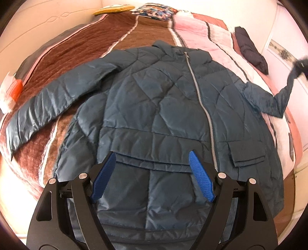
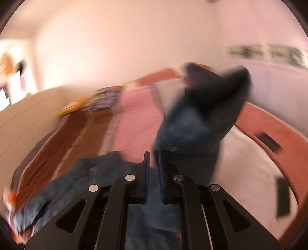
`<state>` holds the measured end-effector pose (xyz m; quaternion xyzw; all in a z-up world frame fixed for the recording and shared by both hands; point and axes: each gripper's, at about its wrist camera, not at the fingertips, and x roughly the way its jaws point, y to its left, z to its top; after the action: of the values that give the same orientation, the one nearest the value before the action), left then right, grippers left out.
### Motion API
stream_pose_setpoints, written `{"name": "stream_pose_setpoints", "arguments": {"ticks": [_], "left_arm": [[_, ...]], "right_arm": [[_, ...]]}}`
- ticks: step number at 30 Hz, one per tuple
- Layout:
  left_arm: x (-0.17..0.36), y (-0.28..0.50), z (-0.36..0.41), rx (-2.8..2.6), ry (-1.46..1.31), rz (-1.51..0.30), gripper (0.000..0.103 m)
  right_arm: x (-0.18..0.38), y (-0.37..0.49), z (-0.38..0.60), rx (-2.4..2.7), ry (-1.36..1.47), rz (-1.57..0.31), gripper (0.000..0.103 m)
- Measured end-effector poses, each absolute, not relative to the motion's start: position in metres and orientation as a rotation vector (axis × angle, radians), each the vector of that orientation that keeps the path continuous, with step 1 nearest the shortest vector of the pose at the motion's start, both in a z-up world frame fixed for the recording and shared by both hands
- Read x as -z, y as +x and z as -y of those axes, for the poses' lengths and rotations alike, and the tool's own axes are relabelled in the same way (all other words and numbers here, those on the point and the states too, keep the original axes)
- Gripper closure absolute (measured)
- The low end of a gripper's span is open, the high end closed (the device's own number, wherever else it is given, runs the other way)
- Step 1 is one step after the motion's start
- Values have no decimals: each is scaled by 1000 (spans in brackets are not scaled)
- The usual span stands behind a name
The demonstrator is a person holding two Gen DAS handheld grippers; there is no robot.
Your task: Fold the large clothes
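Observation:
A dark teal quilted jacket [image 1: 157,100] lies front up on the bed, zipper [image 1: 202,103] closed, its left sleeve [image 1: 44,103] spread out. My left gripper [image 1: 152,155] is open and empty above the jacket's hem. The jacket's right sleeve [image 1: 277,100] is lifted off the bed toward a blurred dark shape at the right edge. In the blurred right wrist view, my right gripper [image 2: 153,153] has its jaws nearly together on the sleeve cuff [image 2: 192,125], which hangs up in front of it.
The bed carries a brown, white and pink blanket [image 1: 80,48]. A folded dark garment [image 1: 250,50] lies at the far right of the bed. A yellow cushion [image 1: 113,9] and a patterned pillow [image 1: 156,11] sit at the head. Walls surround the bed.

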<state>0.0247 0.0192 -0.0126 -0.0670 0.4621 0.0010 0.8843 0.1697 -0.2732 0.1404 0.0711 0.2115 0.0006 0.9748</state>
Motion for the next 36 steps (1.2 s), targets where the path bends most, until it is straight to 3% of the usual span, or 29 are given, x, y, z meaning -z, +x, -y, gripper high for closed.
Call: {"name": "stream_pose_setpoints", "arguments": {"ticks": [6, 16, 18, 19, 20, 27, 36], "left_arm": [[11, 18, -45, -35, -189, -936, 25], [16, 14, -74, -67, -237, -928, 25], [19, 15, -76, -67, -238, -934, 25], [21, 17, -75, -66, -239, -942, 25], [22, 18, -75, -64, -241, -948, 25], [20, 33, -55, -16, -191, -952, 25], [-15, 84, 43, 216, -7, -857, 25]], "right_arm": [[-126, 196, 170, -201, 43, -482, 93], [-34, 230, 51, -361, -14, -788, 92], [-28, 225, 58, -336, -25, -797, 59], [-24, 222, 67, -292, -36, -796, 33], [-21, 218, 78, -242, -43, -778, 29], [-17, 204, 175, -69, 71, -803, 29], [7, 131, 288, 38, 389, -819, 29]]}}
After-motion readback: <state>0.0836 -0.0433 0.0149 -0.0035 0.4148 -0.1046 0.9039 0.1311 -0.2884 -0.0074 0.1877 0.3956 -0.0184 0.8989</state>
